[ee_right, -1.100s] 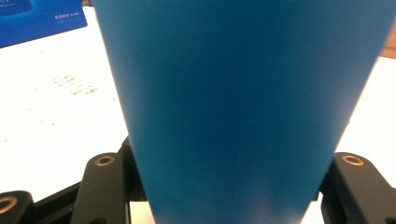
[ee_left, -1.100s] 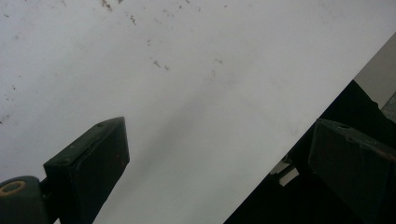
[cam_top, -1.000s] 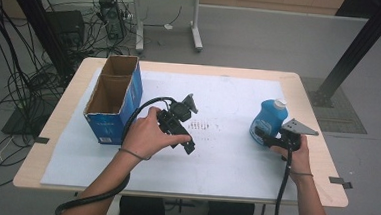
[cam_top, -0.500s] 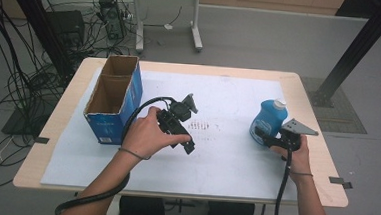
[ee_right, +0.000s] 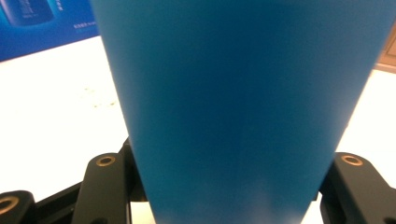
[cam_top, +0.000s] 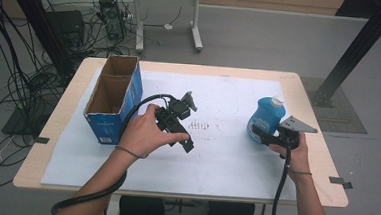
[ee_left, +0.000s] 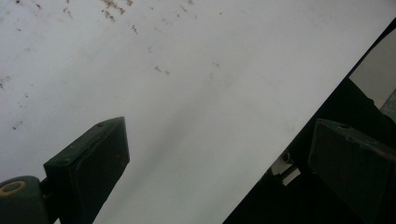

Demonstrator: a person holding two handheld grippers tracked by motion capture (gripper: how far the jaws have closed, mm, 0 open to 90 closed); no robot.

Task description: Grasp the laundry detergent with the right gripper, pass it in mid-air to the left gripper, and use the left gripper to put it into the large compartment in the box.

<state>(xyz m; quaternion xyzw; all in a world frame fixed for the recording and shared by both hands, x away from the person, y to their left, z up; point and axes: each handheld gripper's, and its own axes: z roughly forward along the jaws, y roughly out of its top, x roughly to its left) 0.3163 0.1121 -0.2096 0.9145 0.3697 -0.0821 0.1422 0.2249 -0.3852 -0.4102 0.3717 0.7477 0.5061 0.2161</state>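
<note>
Right tongs (cam_top: 263, 137) are clamped on the blue bottle (cam_top: 266, 117), and the right gripper view has its blue wall wedged between the 2 black jaws, pressing on both sides. That bottle stands upright with its white cap (cam_top: 277, 100) on top, at the right side of the worktop (cam_top: 309, 104), on the white sheet (cam_top: 225, 164) that covers most of the surface. Left tongs (cam_top: 191, 105) sit near the middle of the sheet, tilted over, jaws spread wide with nothing between them; the left gripper view looks past both pads at bare white sheet and its edge. Just beyond those tongs is a patch of small dark specks (cam_top: 202, 126) on the sheet. Off to the left stands an open blue cardboard box (cam_top: 114, 95), top flaps up, well apart from the bottle. Between box and bottle lie the left hand (cam_top: 144, 132) and its trailing black cable (cam_top: 138, 107). Behind the worktop, a tangle of cables (cam_top: 25, 77) covers the floor on the left.
</note>
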